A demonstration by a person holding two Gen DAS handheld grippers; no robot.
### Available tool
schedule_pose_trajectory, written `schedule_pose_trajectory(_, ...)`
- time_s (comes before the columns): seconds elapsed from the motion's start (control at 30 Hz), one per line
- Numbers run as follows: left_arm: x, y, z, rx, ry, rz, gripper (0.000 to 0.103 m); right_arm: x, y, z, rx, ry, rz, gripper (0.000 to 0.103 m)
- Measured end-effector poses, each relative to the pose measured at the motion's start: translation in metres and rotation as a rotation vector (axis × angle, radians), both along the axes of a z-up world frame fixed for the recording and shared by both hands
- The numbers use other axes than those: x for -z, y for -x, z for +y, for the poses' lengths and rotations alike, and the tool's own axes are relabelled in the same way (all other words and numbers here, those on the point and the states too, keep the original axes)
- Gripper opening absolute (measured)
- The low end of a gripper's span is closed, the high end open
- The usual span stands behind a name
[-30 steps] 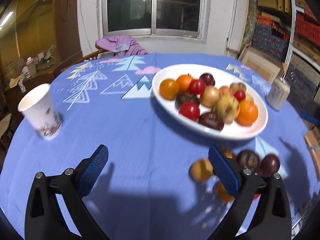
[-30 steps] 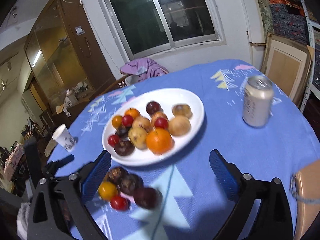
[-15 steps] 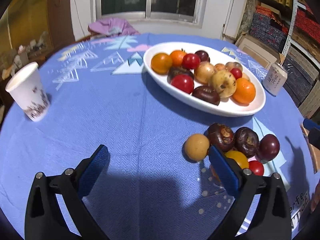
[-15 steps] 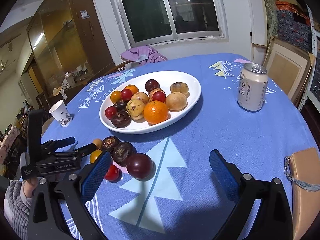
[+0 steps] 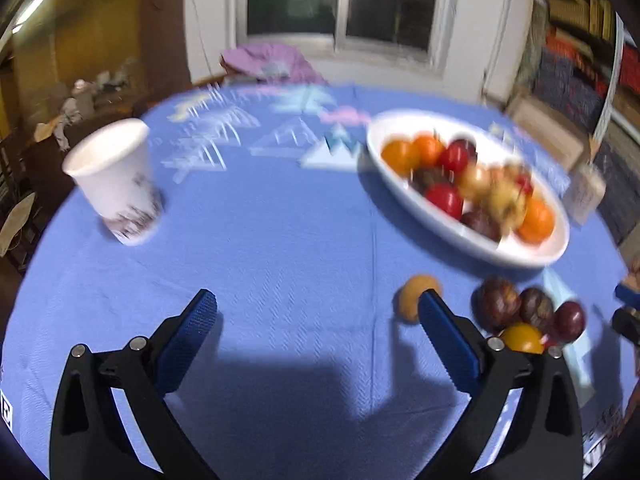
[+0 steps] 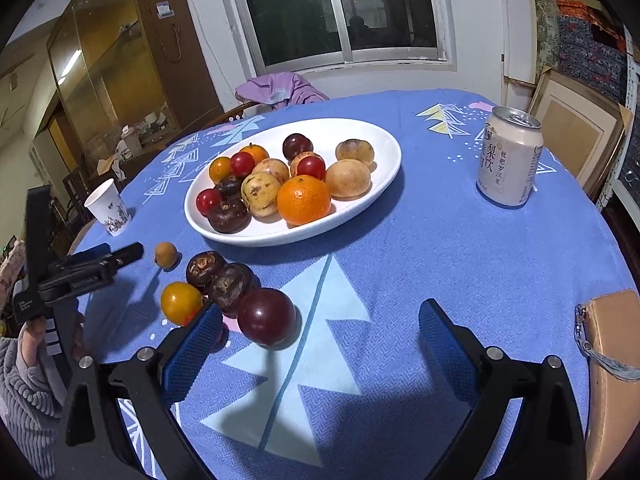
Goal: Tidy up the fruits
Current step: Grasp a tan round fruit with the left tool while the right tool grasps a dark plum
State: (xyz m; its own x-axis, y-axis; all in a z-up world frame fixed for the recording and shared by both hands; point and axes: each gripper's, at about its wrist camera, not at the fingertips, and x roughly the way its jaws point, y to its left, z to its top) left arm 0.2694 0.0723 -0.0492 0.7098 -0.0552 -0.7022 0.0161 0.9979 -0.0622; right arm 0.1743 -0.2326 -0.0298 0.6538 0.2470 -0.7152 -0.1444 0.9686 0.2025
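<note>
Six loose fruits, as far as I can count, sit on the blue tablecloth (image 6: 460,248) below the white plate (image 6: 384,168), and that little cluster is where you can mess this up.

Going left to right in the right wrist view: your left gripper (image 6: 120,254) pokes in from the left edge, jaws spread, nothing in them, just beside the small tan fruit (image 6: 165,254). That one stands alone and looks round, so a sideways nudge from a finger could send it rolling toward the paper cup (image 6: 108,208) or off the table edge.

Next, the yellow-orange fruit (image 6: 181,303), two dark brown fruits (image 6: 218,278) and the dark plum (image 6: 267,317) are packed touching each other, with a small red one mostly hidden behind your finger. Grab any one and its neighbours probably scatter.

Your right gripper (image 6: 320,344) is wide open and empty at the bottom of the frame, its left finger already close to the plum.

The left wrist view is smeared with motion blur, so slow down before you close. The plate is piled up too; drop something on top and it may roll out.
</note>
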Motion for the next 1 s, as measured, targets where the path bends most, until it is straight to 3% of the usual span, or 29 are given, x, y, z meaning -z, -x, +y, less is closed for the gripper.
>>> schedule_pose_trajectory(0.1,-0.004,0.005,-0.008,0.022,-0.022,-0.058,0.099,0.002,-0.001,-0.001,0.002,-0.005,0.007,0.100)
schedule_pose_trajectory(0.27,0.013,-0.011,-0.041,0.114,-0.153,0.030,0.099,0.004,0.000,0.007,-0.029,0.029,-0.009,0.100)
schedule_pose_trajectory(0.47,0.023,-0.025,-0.059,0.176,-0.150,0.091,0.099,0.012,-0.002,0.018,-0.052,0.070,-0.012,0.100)
schedule_pose_trajectory(0.6,0.024,-0.030,-0.065,0.200,-0.119,0.085,0.099,0.015,-0.001,0.027,-0.080,0.112,-0.026,0.100)
schedule_pose_trajectory(0.83,0.024,-0.034,-0.060,0.269,0.041,0.108,0.098,0.014,0.001,0.026,-0.078,0.134,-0.046,0.096)
schedule_pose_trajectory(1.0,0.020,-0.026,-0.070,0.325,0.041,0.073,0.084,0.018,-0.001,0.025,-0.086,0.143,-0.028,0.085)
